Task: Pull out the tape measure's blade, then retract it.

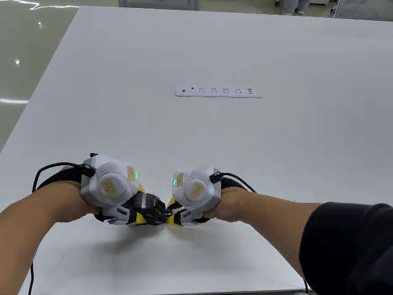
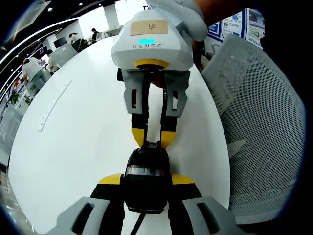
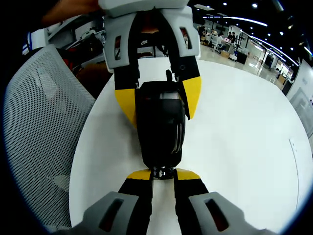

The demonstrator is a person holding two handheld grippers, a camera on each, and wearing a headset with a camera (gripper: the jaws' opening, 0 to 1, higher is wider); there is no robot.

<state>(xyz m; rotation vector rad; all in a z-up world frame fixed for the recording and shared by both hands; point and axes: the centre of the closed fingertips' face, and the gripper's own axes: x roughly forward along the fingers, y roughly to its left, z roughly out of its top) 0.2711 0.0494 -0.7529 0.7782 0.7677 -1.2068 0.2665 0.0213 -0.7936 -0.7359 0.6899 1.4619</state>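
White bench (image 1: pixel 245 49) in a bright hall, power strip (image 1: pixel 218 91) well ahead of both claws, mesh chair (image 2: pixel 264 122) behind. Left claw (image 2: pixel 146 180) clamped on the black tape measure (image 3: pixel 160 122), yellow pads on either side of the case, low over the bench, contact with it unclear. Right claw (image 3: pixel 156 176) nose to nose with it, pinched shut on the blade hook (image 3: pixel 156 171) at the case mouth. Blade apparently not yet drawn out.

For a clean pull: keep the left claw firm and level, draw the right claw straight away along the blade's line, no twisting, no lifting. Hold the pinch throughout, then ease back slowly to avoid a snapping return.

Readable: "XENSE" (image 2: pixel 150 46) on the right claw's housing, beneath a tan sticker (image 2: pixel 149 28) with an unclear handwritten mark. Nothing legible on the tape measure or the power strip.
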